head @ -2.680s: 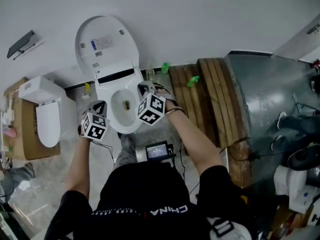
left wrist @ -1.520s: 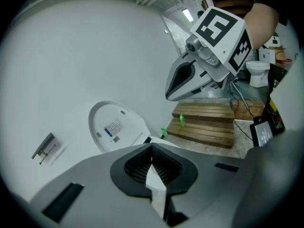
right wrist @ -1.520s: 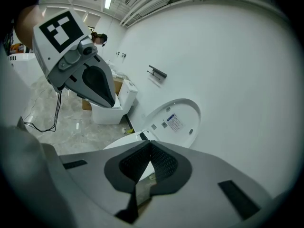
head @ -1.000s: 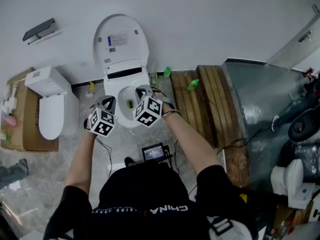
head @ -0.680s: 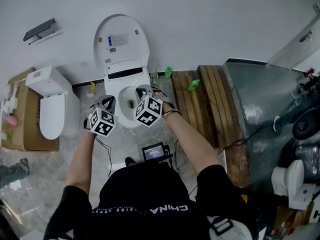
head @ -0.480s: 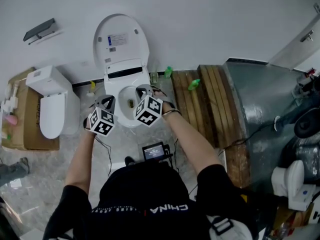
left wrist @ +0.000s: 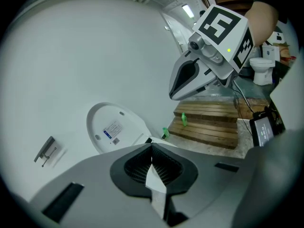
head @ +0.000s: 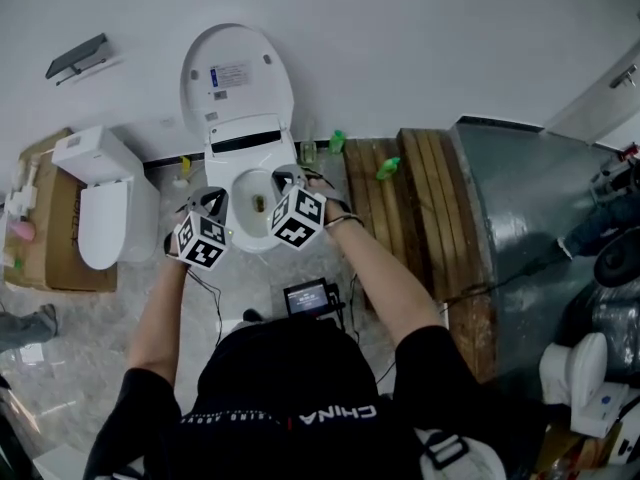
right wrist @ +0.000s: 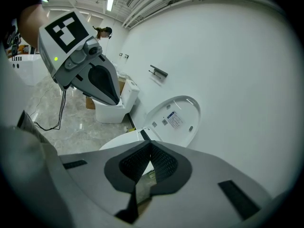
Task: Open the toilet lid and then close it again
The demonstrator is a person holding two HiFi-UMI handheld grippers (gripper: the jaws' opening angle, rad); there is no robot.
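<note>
Below, the floor [head: 90,358] is pale grey marbled tile, running up to a plain white wall [head: 430,38] with a small dark bracket [head: 75,56] fixed to it high on the left. Right of where we stand, a stack of brown wooden planks [head: 425,198] lies on the floor with two green bottles [head: 387,168] by its far end, and beyond the planks there is a large grey metal sheet [head: 530,218]. To the left a second toilet [head: 95,203], its lid down, sits on flattened cardboard [head: 45,258]. A small screen [head: 308,296] hangs at our waist. The toilet [head: 250,230] we work on stands against the wall straight ahead, and its lid [head: 236,73] is up, leaning back on the wall. We see the lid's white underside with a printed label and small bumpers, and a dark strip at the hinge; the bowl below lies open. Both tools hover near the front of the bowl, side by side, and whether either touches the rim we cannot tell. The left gripper [left wrist: 152,148] has its jaws pressed together with nothing between them, and the right gripper [right wrist: 151,146] is likewise closed and empty.
</note>
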